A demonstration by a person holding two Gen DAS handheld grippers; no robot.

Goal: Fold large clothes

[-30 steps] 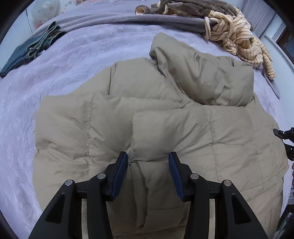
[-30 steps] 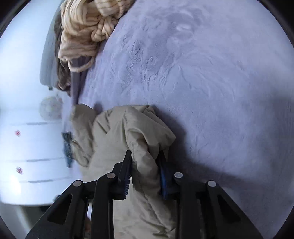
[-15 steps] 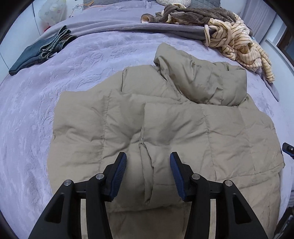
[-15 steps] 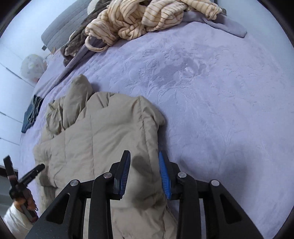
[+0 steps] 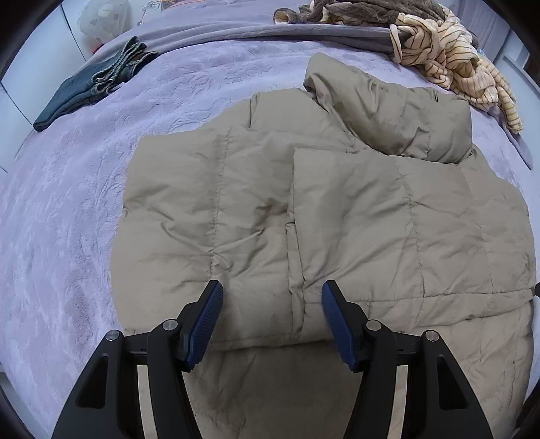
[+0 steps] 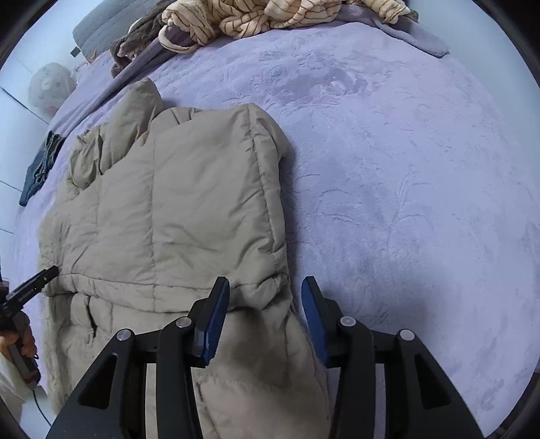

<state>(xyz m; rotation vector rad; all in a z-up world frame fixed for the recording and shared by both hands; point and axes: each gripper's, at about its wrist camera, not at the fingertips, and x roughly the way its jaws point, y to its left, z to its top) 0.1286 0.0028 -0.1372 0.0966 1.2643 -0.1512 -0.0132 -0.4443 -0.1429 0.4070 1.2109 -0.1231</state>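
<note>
A tan quilted puffer jacket [image 5: 337, 216] lies on the lilac bed cover [image 5: 67, 209], both sleeves folded in over the body and the hood at the far end. My left gripper [image 5: 271, 304] is open and empty, just above the jacket's near part. In the right wrist view the jacket [image 6: 189, 209] fills the left half. My right gripper [image 6: 265, 304] is open over the jacket's right edge, with the folded sleeve's end lying loose between its jaws. The left gripper's tip [image 6: 44, 275] shows at the left edge.
A dark folded garment [image 5: 91, 87] lies at the far left of the bed. A heap of striped cream and brown clothes [image 5: 449, 57] lies at the far right by a grey blanket [image 5: 270, 32]. The lilac cover [image 6: 422, 185] stretches to the jacket's right.
My right gripper has let go of the sleeve it was shut on and its jaws have opened. Both grippers have drawn back toward the jacket's near end, so more of the jacket shows.
</note>
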